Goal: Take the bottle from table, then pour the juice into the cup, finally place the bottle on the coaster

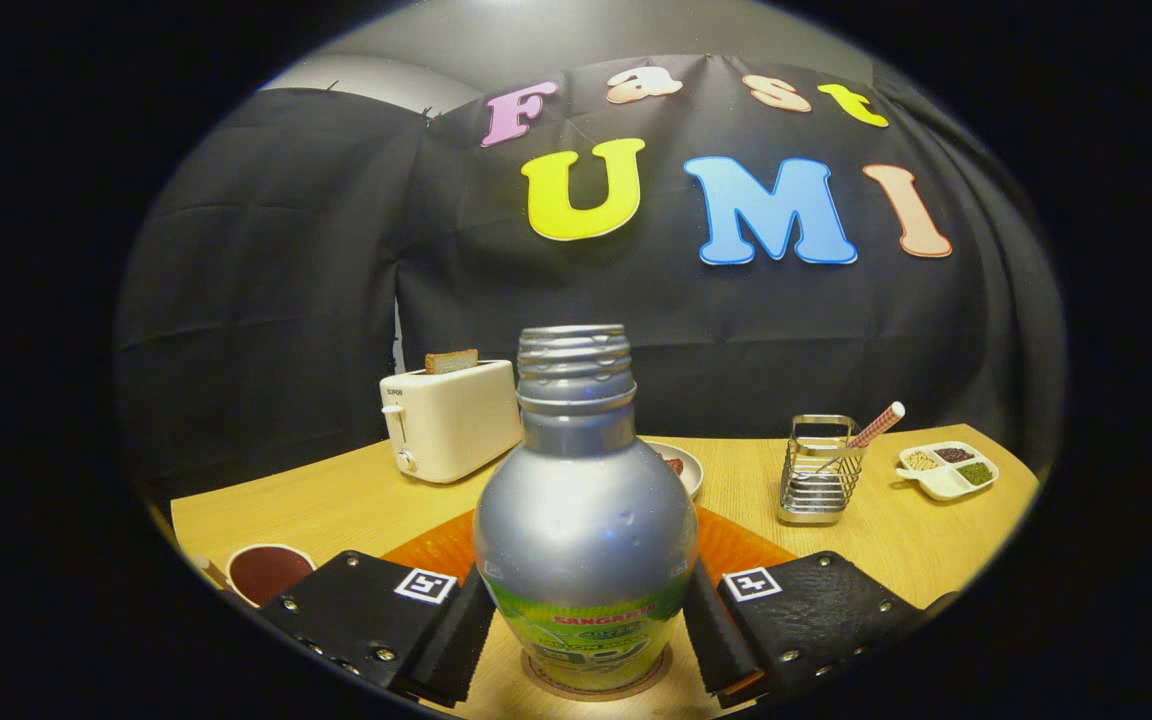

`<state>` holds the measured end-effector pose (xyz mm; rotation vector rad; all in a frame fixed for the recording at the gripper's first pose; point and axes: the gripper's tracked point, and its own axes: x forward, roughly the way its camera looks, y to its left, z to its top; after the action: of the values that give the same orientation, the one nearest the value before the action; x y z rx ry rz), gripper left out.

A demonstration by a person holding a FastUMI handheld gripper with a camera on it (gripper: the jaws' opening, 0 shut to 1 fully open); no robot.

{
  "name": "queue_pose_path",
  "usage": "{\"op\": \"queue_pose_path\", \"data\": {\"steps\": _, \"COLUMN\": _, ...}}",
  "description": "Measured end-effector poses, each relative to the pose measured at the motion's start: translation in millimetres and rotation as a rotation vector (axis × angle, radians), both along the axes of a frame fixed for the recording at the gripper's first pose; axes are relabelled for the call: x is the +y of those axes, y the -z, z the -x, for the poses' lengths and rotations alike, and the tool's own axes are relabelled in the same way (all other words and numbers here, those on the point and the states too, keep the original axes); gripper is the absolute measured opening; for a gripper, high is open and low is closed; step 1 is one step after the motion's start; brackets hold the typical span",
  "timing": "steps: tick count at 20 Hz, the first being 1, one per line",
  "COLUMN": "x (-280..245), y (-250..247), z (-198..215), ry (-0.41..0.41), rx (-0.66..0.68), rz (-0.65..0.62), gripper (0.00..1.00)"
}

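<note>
So from my feed, the gripper (584,610) has its two black fingers on either side of the silver bottle (584,520), hugging the lower part where the green label is. The pads look right up against the bottle's sides, but I honestly can't tell if they're actually squeezing it or just sitting next to it. The bottle stands upright with its cap off, threaded neck showing, and its base sits on a round coaster (598,688) on the wooden table (336,505).

Just behind the bottle there's an orange mat (736,548) poking out on both sides. Off to the left, just beside the left finger, is a cup (267,570) with something dark reddish in it.

Further back: a white toaster (451,420) with a slice of bread (451,361) sticking out, a plate (681,465) mostly hidden behind the bottle, a metal wire holder (818,470) with a striped stick (874,426) leaning in it, and a little divided dish (948,470) of seeds or grains over to the right.
</note>
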<state>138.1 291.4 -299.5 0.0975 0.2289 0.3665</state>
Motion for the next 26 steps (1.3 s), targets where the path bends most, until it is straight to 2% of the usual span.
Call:
{"op": "queue_pose_path", "data": {"steps": 6, "x": 4.1, "y": 13.5, "z": -4.6, "ry": -0.003, "rx": -0.015, "rz": 0.027, "gripper": 0.82}}
{"op": "queue_pose_path", "data": {"steps": 18, "x": 4.0, "y": 8.2, "z": -2.1, "ry": 0.002, "rx": -0.056, "rz": 0.039, "gripper": 0.85}}
{"op": "queue_pose_path", "data": {"steps": 21, "x": -2.5, "y": -28.9, "z": 2.7, "ry": 0.019, "rx": -0.095, "rz": -0.031, "gripper": 0.97}}
{"op": "queue_pose_path", "data": {"steps": 26, "x": -51.3, "y": -116.9, "z": 17.3, "ry": 0.128, "rx": -0.2, "rz": -0.027, "gripper": 0.97}}
